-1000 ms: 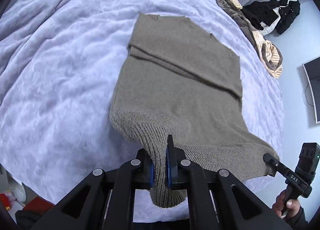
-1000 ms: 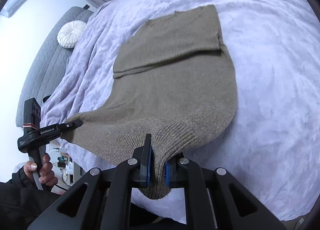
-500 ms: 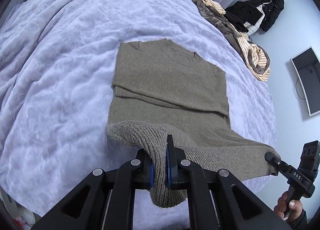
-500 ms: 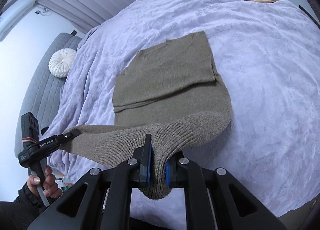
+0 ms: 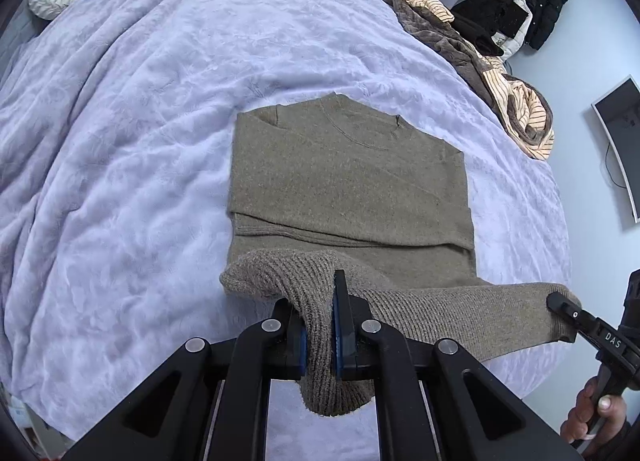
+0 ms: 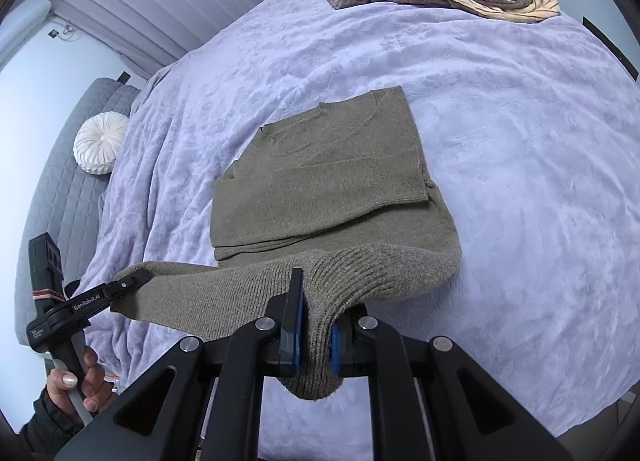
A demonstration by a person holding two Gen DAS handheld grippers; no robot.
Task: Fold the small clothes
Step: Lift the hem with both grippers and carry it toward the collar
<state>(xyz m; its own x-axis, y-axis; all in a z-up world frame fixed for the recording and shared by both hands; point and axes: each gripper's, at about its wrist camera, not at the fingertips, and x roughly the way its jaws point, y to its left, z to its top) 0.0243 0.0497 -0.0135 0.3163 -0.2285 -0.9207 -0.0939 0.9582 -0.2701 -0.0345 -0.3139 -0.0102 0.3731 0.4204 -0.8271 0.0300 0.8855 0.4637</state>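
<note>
A wide bed under a lilac blanket carries the olive-brown sweater, sleeves folded across its chest. Its ribbed hem is lifted off the blanket, stretched between both tools. The left claw is clamped on one hem corner, the right claw on the other.

Bare bedspread around sweater
</note>
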